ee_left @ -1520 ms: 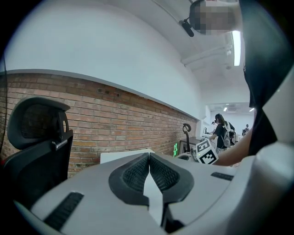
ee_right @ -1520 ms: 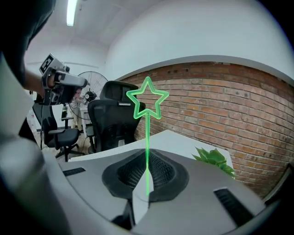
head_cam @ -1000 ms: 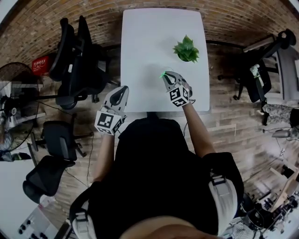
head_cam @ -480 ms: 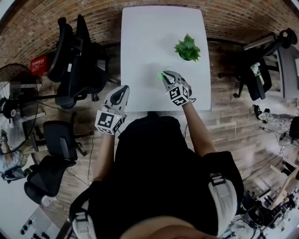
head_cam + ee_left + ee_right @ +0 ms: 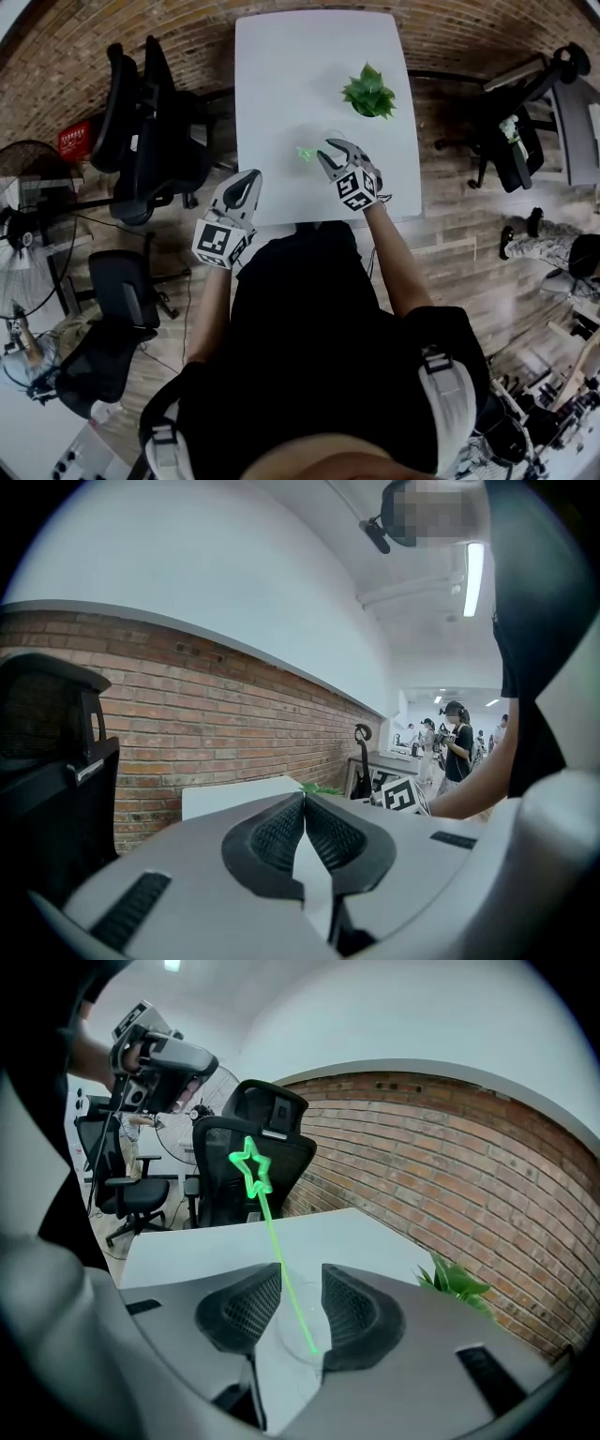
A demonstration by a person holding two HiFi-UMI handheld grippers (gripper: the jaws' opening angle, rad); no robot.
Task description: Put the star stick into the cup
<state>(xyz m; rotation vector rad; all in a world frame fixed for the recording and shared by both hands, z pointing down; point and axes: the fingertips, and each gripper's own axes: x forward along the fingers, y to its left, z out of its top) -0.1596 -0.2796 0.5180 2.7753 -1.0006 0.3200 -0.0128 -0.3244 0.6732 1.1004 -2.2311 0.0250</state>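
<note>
The star stick (image 5: 278,1251) stands tilted in the clear cup (image 5: 286,1335), star end up. The right gripper (image 5: 301,1274) is at the cup; its jaws have just been opening and flank the stem without pressing it. The left gripper (image 5: 304,799), closed and empty, is well left of the cup.

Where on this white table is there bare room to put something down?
The table's left half is bare from far edge to near edge. The strip behind the plant is free too. The right side is crowded: the plant, then the cup holding the star stick.
</note>
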